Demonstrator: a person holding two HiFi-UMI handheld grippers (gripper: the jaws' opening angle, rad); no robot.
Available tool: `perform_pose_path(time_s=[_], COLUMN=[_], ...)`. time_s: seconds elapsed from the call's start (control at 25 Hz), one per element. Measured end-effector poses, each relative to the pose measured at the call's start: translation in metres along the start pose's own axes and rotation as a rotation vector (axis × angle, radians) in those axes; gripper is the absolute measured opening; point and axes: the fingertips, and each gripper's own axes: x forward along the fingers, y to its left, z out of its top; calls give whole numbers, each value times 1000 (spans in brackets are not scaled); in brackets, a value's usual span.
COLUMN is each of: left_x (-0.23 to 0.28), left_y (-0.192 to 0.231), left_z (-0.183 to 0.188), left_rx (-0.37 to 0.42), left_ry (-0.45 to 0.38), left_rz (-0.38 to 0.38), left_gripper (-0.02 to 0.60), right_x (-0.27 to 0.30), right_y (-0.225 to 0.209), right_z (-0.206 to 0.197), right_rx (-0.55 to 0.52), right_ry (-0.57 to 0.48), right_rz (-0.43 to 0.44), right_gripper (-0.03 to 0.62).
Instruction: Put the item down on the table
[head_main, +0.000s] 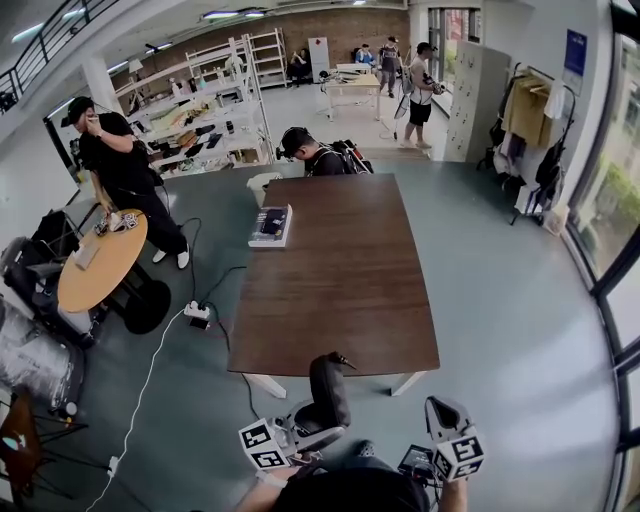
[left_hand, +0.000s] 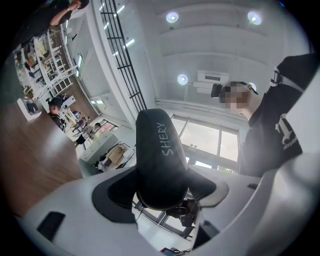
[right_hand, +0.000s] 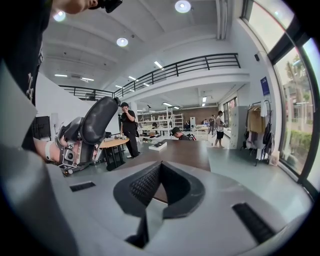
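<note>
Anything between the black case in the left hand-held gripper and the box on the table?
No. In the head view only bare tabletop lies between the black case and the box.

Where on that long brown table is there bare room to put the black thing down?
Most of the brown table is bare: the whole near half in front of the black item in the left hand-held gripper, and the right side. Only the far left edge is taken, by a flat box near a seated person.
</note>
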Motion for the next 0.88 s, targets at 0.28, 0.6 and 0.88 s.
perform_pose_path(time_s=[0.28,0.6,0.88], left_x=[7,19,27], left_y=[8,14,15], left_z=[3,-1,0], left_rx=[5,6,14], left_ry=[7,11,4], left_rz=[16,21,40], left_gripper=[313,313,313], right_x=[8,15,17], right_y=[-8,-20,-31], right_z=[0,-1,2], right_rx=[13,16,14], right_ry=[3,1,2], right_rz=[9,16,35], right_gripper=[-12,-12,-12])
